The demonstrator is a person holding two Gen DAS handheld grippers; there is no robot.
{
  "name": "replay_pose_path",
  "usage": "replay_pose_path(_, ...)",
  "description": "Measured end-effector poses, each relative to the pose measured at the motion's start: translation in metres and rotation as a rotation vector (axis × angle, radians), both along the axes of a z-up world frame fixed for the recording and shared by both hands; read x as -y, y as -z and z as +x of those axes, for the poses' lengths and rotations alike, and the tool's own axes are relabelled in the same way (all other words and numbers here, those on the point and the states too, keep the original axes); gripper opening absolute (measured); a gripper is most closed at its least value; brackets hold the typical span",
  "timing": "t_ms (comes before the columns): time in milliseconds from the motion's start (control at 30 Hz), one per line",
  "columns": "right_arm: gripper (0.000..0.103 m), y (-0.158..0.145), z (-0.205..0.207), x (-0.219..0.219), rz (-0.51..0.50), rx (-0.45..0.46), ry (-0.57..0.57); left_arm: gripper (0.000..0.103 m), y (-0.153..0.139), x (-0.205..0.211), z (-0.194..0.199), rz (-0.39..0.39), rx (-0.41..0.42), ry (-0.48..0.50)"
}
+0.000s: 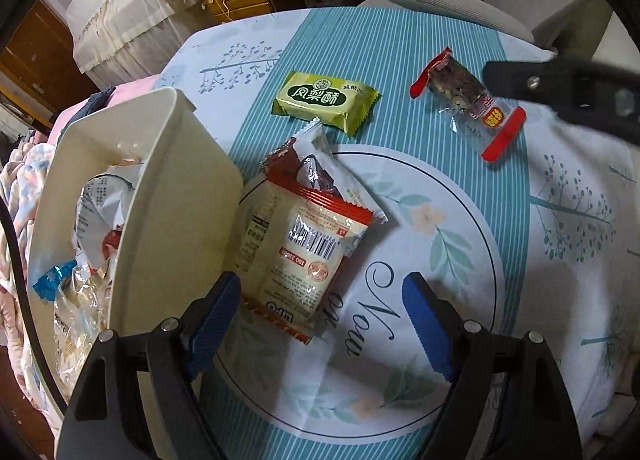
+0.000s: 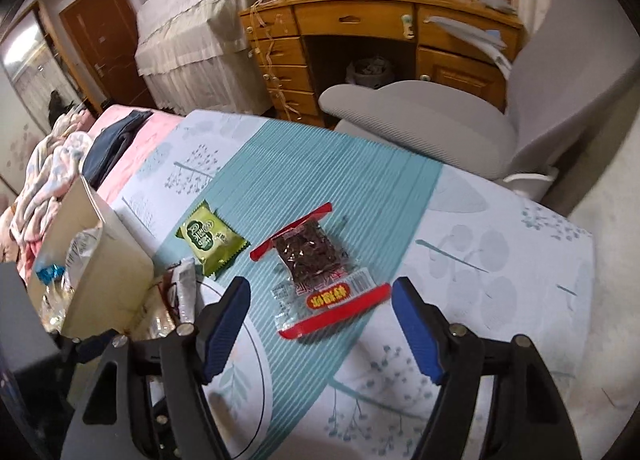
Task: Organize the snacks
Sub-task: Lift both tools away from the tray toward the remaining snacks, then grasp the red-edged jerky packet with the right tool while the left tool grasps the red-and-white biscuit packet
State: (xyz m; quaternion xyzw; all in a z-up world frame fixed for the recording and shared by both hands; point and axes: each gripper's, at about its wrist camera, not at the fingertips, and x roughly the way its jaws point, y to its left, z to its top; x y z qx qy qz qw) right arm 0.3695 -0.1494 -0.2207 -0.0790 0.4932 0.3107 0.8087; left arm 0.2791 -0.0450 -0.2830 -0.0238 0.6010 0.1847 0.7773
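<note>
A white bin (image 1: 172,195) at the left holds several snack packets; it also shows in the right wrist view (image 2: 104,260). My left gripper (image 1: 320,320) is open just above a red-and-white packet (image 1: 304,248) that lies beside the bin, over a brown-and-white packet (image 1: 320,163). A green packet (image 1: 324,101) lies farther back and shows in the right wrist view (image 2: 210,240). My right gripper (image 2: 320,324) is open, just short of a clear red-edged packet of dark snacks (image 2: 320,268), which the left wrist view (image 1: 468,103) shows too.
The table wears a teal-striped floral cloth (image 2: 320,179). A grey chair (image 2: 440,127) stands behind it, with a wooden desk (image 2: 380,39) beyond. Bedding and clothes (image 2: 60,163) lie at the left past the bin.
</note>
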Motion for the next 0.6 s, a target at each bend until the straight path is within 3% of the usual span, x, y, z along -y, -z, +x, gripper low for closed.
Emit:
replay_pose_path(233, 0.070, 0.028, 0.004, -0.018, -0.024, 0.022, -0.072, 0.088, 0.009, -0.005, 0.009, -0.009, -0.006, -0.004)
replay_pose_path(600, 0.070, 0.041, 0.009, -0.032, -0.012, 0.065, -0.089, 0.088, 0.019, -0.013, 0.015, -0.074, -0.011, -0.030)
